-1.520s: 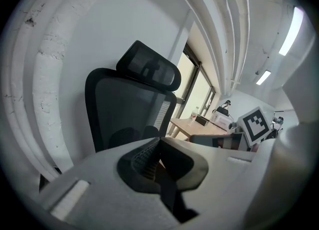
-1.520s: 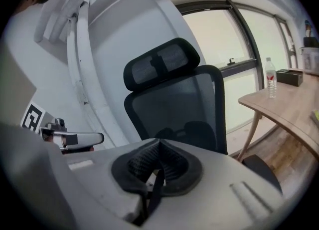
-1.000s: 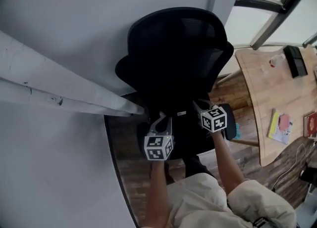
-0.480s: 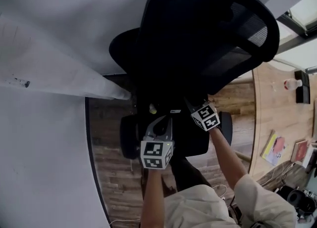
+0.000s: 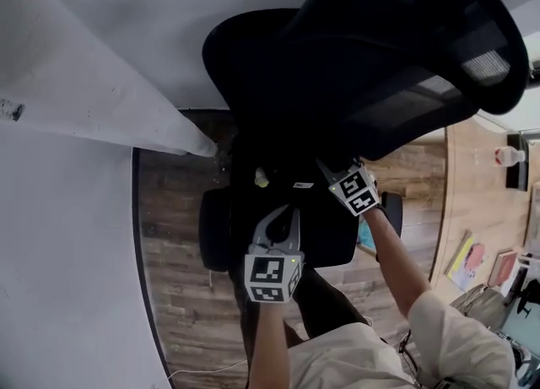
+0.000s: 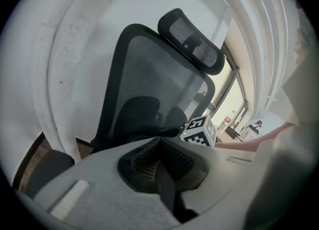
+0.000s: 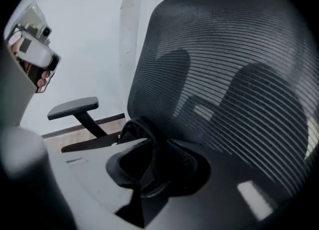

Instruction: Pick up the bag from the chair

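Since the earlier frames the left gripper (image 6: 158, 141) has sunk a little lower in the head view and the right gripper (image 7: 152, 144) has edged up toward the backrest, while the black chair (image 5: 405, 67) has swollen to fill the upper right of that view and the wooden desk (image 5: 483, 185) has slid out to the right edge. In its own view the left gripper's jaws are pressed together, ribbed pads meeting along one seam; a dark band runs down that seam, and I cannot tell whether it is a strap or only shadow. The right gripper's jaws are clamped on a black strap loop of the bag (image 7: 130, 126), which arches up out of the jaws on their left side. The bag sits on the chair's seat, directly in front of the mesh backrest; in the head view its black body cannot be told from the black seat. Both grippers hover over that seat, the left one nearer the person, the right one close under the backrest, and the right gripper's marker cube (image 6: 199, 130) shows just beyond the left jaws. An armrest (image 7: 75, 108) stands to the left of the right gripper. Wood-plank floor (image 5: 173, 235) lies under the chair, and a white wall (image 5: 76, 278) curves round its left.
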